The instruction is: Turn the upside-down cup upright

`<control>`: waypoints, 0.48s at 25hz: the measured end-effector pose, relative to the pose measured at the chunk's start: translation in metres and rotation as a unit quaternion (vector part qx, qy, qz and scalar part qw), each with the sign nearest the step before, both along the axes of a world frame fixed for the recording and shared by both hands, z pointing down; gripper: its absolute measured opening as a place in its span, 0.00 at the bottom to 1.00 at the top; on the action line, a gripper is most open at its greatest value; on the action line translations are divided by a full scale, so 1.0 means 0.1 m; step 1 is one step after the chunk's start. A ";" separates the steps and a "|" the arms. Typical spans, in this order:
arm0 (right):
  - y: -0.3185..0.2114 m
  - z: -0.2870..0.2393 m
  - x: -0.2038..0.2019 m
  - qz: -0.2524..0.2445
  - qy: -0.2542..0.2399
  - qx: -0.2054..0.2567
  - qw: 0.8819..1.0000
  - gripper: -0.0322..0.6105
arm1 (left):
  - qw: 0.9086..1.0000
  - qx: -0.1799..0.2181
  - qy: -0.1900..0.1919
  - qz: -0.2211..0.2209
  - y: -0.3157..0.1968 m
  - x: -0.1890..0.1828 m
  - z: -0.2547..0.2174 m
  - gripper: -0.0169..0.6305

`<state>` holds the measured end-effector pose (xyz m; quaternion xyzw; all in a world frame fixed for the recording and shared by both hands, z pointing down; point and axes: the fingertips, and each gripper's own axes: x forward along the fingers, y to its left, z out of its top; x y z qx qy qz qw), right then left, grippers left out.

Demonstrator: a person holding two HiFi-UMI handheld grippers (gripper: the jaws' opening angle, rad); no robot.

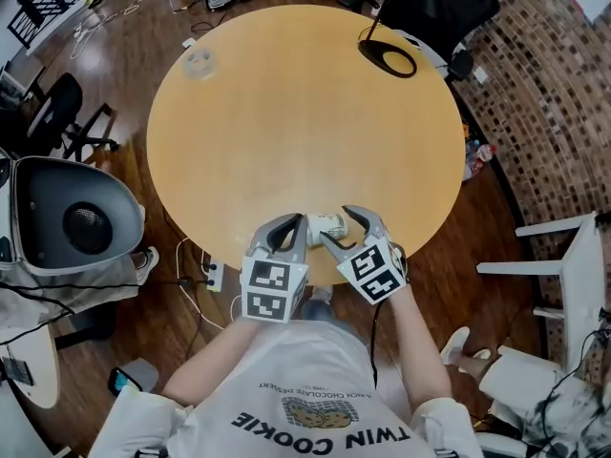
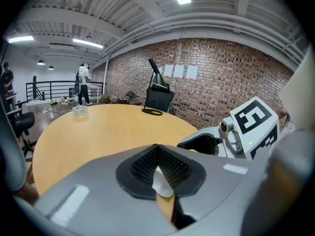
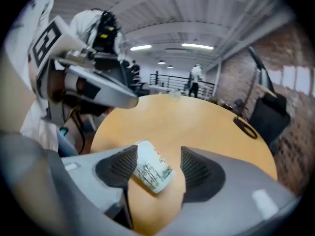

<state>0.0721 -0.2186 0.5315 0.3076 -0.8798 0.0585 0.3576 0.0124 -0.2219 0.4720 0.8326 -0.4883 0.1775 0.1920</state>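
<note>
So the cup (image 3: 151, 170) is right at the near edge of the table (image 1: 286, 132), the edge closest to your body. It isn't upside down or upright at this point. It's tipped over on its side, with its long axis running roughly along that near edge, from one gripper to the other. I can't tell if it's resting on the wood or lifted just off it.

Your left gripper (image 2: 158, 156) has its jaws pressed together on a thin white sliver. I'd say that's the cup's wall pinched at one end, so the left one is carrying it. I can't say for sure whether that end is the mouth or the base.

Your right gripper (image 3: 158, 167) has its jaws spread wide, and the cup sits in the gap at a slant. One end is right up against one pad, and the other end points across toward the opposite pad without reaching it. Nothing is squeezed there yet.

That slant is what the next bit hangs on, I think. The cup's axis crosses the right jaws diagonally, so if you close them now they'd catch it crooked. I'd finish the flip with the left, since it already has the grip.

Farther out, toward the table's far side, there's a clear round tub (image 1: 199, 62) on your left. A black ring-shaped base (image 1: 389, 60) is on your right. Both are well apart from the cup.
</note>
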 end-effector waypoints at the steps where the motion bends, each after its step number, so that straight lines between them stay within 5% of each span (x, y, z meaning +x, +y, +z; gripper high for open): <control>1: 0.04 0.03 -0.04 -0.044 0.040 0.007 0.998 0.47 | 1.000 0.000 0.001 0.000 0.00 0.00 0.00 0.04; 6: 0.14 0.24 -0.26 -0.193 0.177 0.013 0.965 0.47 | 1.000 0.002 0.005 -0.007 -0.03 -0.06 -0.03 0.04; 12: 0.21 0.47 -0.37 -0.279 0.250 -0.011 0.927 0.50 | 1.000 0.005 0.009 -0.029 -0.06 -0.19 -0.05 0.04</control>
